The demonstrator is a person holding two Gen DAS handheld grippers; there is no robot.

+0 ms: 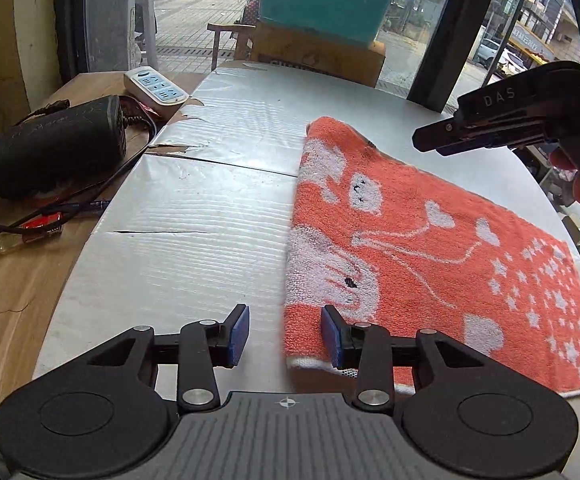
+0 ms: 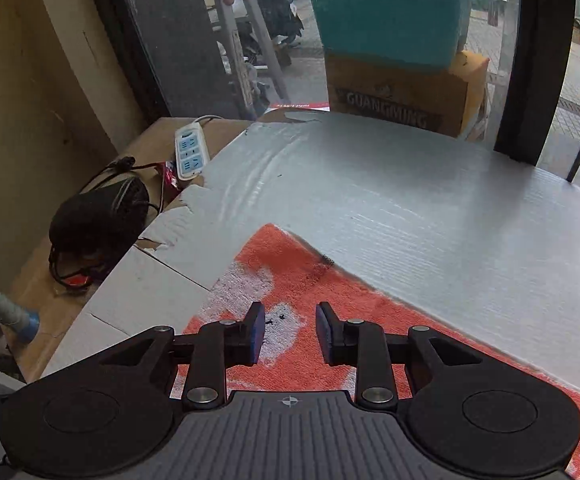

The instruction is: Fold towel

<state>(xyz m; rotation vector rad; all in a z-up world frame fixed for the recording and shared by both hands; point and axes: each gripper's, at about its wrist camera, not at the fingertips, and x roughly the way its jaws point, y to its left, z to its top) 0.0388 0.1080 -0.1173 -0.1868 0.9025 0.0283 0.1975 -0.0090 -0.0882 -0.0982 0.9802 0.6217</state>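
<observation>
The towel (image 1: 410, 248) lies flat on the white counter (image 1: 210, 200), orange with a white pattern, and its left edge looks rounded and doubled, so I judge one fold is already in. The left tool (image 1: 285, 334) sits low at the near left corner, pads apart, one either side of that corner, gripping nothing yet. The right tool (image 2: 290, 330) hovers over the far end of the towel, pads apart too, nothing between them. In the left view it hangs clear above the cloth. So we're midway: a long doubled strip, neat enough, edges roughly matched. What's left, by my reckoning, is at least one more fold across the length. Off to the left, a power strip (image 1: 156, 86) sits well apart.
</observation>
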